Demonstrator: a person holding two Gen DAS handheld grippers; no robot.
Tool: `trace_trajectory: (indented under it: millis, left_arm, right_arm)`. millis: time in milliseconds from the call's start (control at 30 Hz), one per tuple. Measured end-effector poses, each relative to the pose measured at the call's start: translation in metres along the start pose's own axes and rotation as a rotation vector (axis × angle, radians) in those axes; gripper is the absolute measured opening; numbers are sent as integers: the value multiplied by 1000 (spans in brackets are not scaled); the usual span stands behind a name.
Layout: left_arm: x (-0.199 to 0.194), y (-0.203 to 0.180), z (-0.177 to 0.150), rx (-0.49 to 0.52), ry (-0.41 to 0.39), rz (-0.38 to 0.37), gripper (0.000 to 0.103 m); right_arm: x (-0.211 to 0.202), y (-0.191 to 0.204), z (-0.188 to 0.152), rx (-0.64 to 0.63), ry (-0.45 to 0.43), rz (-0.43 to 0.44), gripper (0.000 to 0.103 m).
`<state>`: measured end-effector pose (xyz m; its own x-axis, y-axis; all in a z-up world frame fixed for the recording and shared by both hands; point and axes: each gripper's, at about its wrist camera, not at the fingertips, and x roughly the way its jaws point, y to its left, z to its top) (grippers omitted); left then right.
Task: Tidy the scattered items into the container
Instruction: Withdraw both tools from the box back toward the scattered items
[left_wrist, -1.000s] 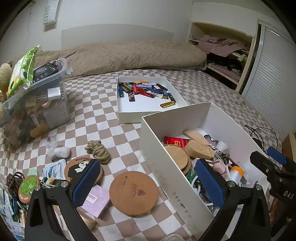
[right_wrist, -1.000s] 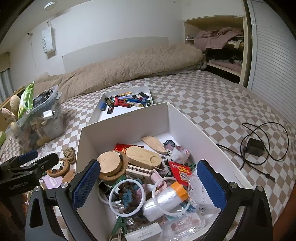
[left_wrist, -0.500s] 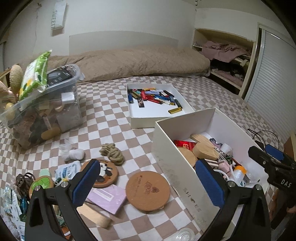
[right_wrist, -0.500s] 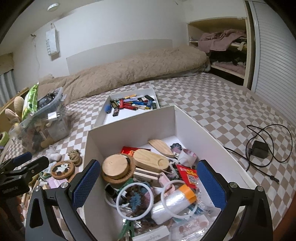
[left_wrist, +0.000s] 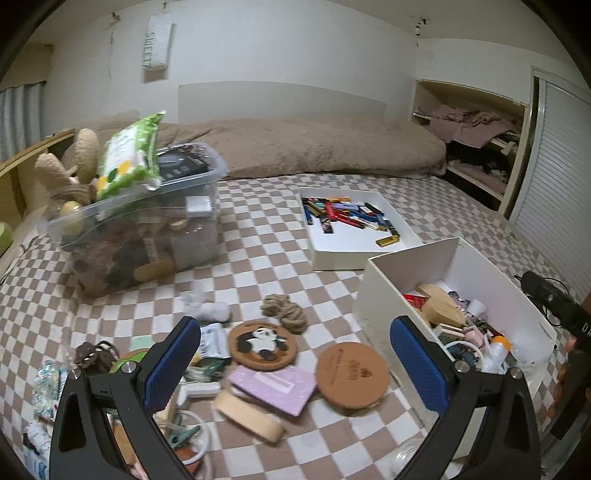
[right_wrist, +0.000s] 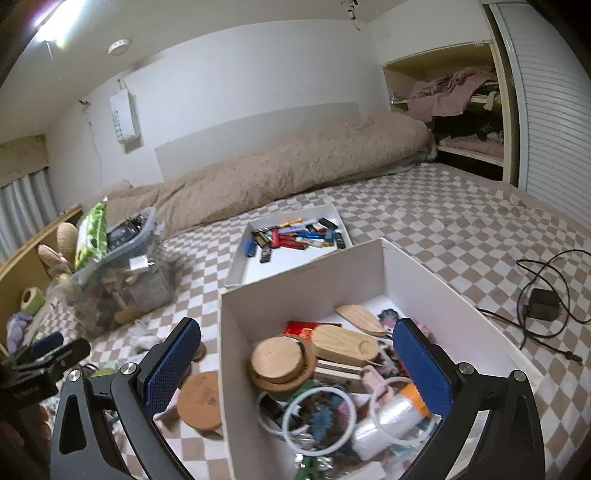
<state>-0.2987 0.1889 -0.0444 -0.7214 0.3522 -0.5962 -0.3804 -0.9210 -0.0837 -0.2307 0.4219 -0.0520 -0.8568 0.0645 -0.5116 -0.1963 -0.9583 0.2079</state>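
A white cardboard box (left_wrist: 413, 266) (right_wrist: 303, 269) on the checkered bed holds wooden coasters, rings and small packets. Scattered items lie left of it: a plain cork coaster (left_wrist: 352, 374) (right_wrist: 199, 400), a panda coaster (left_wrist: 263, 345), a rope knot (left_wrist: 284, 313), a lilac card (left_wrist: 273, 384), a wooden piece (left_wrist: 247, 415). My left gripper (left_wrist: 295, 362) is open and empty above these items. My right gripper (right_wrist: 297, 365) is open and empty over the box's near left part.
A shallow white tray (left_wrist: 354, 249) (right_wrist: 240, 266) of lighters lies behind the box. A clear plastic bin (left_wrist: 147, 236) (right_wrist: 122, 280) full of things stands at the left. A black charger and cable (right_wrist: 543, 308) lie at the right. A rolled brown blanket (left_wrist: 314, 147) lies at the back.
Both grippers have drawn back and lifted, so more of the room shows. The left gripper has swung left, over the scattered items. Both stay open and empty.
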Motion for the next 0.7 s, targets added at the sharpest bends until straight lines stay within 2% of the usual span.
trace_trajectory:
  millis: [400,700]
  left_arm:
    - [-33,53,-3,-39,-40,63,103]
    - [-54,99,-16,-84,-55,123,103]
  right_arm:
    - [-1,28,0,-12,-20,76,103]
    - [6,51,-5,-18,-2,109,103]
